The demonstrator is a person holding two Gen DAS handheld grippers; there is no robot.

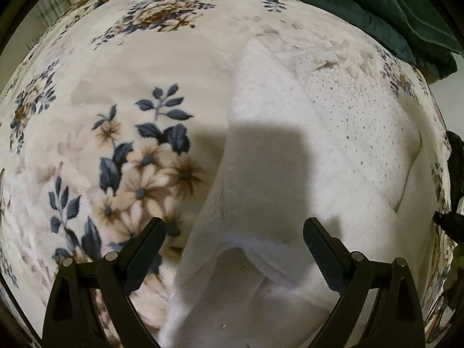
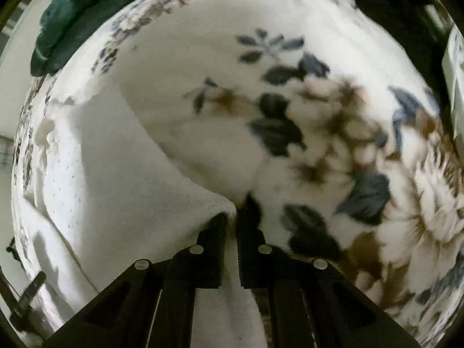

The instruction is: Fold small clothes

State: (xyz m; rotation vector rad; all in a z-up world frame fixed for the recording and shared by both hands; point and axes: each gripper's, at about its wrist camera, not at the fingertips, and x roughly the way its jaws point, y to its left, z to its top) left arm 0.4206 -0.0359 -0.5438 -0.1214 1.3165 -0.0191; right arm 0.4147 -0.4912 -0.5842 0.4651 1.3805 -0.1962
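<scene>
The white garment [image 1: 261, 159] lies spread on a floral blanket [image 1: 87, 133], which covers a bed or similar soft support; which one cannot be told. The garment is a soft, fleecy item. One panel of it carries a scatter of small shiny dots [image 1: 362, 121], and a tufted fringe [image 1: 351, 58] shows at its far end in the left wrist view. A plain panel lies folded over beside the dotted one, running down toward the near edge of that view, where a rounded fold of cloth sits between the two fingers of the left claw [image 1: 233, 232].

The left claw points steeply down over the garment. Its jaws stand wide apart, one finger over the blanket's flower print and the other over the white cloth. Nothing is pinched between them. A dark square shadow falls on the plain panel just ahead of it.

The right claw [image 2: 232, 217] also points steeply down. Its jaws are drawn narrow, nearly together, and an edge of the white garment [image 2: 116, 174] rises into the slim gap between them, gripped there. From that point the cloth slopes away to the left of the right wrist view, where the dotted panel shows again. The blanket to the right of this claw is blurred.

A dark green cushion or folded cloth [image 1: 377, 8] rests at the far end of the blanket, beyond the garment and apart from it.
</scene>
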